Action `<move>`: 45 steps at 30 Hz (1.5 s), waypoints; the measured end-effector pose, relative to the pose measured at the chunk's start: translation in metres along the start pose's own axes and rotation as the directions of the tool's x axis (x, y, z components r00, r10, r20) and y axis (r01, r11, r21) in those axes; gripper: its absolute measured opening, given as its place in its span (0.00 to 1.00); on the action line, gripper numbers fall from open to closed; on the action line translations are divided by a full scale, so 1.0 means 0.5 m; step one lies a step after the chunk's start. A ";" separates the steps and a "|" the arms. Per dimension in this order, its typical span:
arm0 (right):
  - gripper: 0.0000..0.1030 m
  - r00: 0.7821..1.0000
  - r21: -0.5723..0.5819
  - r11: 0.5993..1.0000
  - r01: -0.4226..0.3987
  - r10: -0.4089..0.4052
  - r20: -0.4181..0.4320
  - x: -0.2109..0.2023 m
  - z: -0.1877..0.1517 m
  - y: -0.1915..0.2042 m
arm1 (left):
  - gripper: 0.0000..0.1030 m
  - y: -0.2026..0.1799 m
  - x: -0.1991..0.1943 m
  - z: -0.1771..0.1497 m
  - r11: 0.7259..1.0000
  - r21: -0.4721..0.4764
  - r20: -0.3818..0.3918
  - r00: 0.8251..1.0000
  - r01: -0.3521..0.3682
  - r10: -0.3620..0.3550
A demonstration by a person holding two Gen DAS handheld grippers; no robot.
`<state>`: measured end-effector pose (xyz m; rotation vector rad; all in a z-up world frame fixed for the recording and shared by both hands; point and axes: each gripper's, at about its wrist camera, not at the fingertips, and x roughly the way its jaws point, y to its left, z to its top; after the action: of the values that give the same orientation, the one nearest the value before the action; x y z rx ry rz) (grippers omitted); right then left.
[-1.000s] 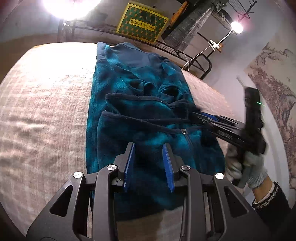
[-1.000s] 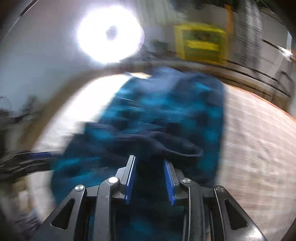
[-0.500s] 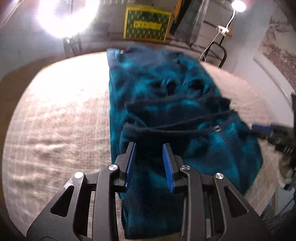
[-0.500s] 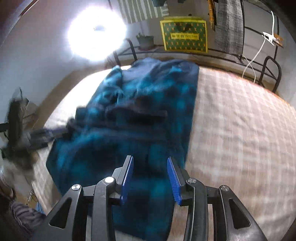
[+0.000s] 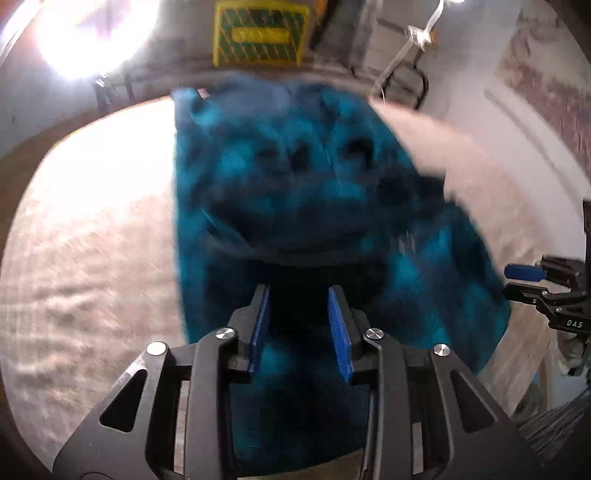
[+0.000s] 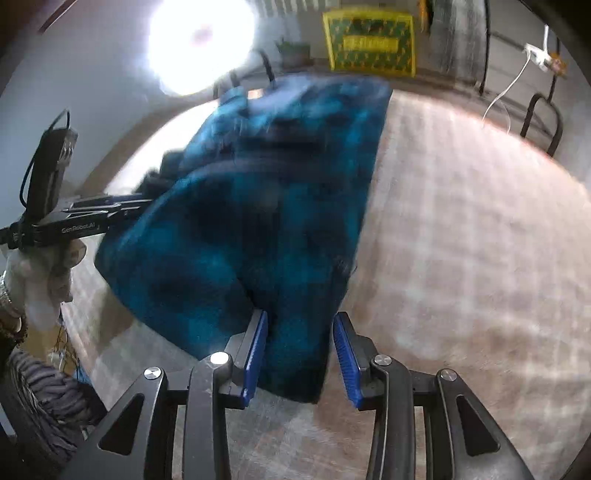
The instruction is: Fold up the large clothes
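Note:
A teal and dark blue plaid fleece jacket [image 5: 303,192] lies lengthwise on the pale checked bed cover [image 5: 92,229], partly folded, with a dark hem band across its middle. It also shows in the right wrist view [image 6: 266,206]. My left gripper [image 5: 298,314] is open, its blue pads over the jacket's near end, nothing between them held. My right gripper [image 6: 300,336] is open, its pads on either side of the jacket's near right corner. Each gripper shows in the other's view: the right one [image 5: 528,280] at the jacket's right edge, the left one [image 6: 107,210] at its left edge.
A yellow and green box [image 5: 258,33] stands on a dark metal rack behind the bed, also in the right wrist view [image 6: 369,44]. A bright lamp [image 6: 201,44] glares at the back left. A white cable [image 6: 506,92] hangs by the rack. The bed cover [image 6: 461,229] stretches right.
Both grippers have pulled back toward the jacket's near end and dropped closer to it. The right gripper has moved from the jacket's middle to its near corner. Both stay open.

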<state>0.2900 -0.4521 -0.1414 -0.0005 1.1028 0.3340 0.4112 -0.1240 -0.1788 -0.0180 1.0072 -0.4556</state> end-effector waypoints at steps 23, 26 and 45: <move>0.28 0.984 0.021 0.999 -0.034 0.029 0.175 0.147 0.396 -0.154 | 0.31 0.274 0.232 0.331 0.995 0.030 0.085 0.992 -0.091 0.088; 0.27 0.991 -0.018 0.999 -0.030 0.033 0.127 0.224 0.425 -0.149 | 0.31 0.275 0.288 0.361 0.993 0.060 0.075 0.992 -0.103 0.098; 0.45 0.986 0.149 0.986 -0.070 0.046 0.161 0.324 0.508 -0.280 | 0.62 0.426 0.315 0.392 0.975 -0.215 0.110 0.993 0.057 -0.034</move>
<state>0.6153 -0.5003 -0.1904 0.1931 0.9705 0.2949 0.7189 -0.0281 -0.2475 -0.2596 0.9501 -0.3803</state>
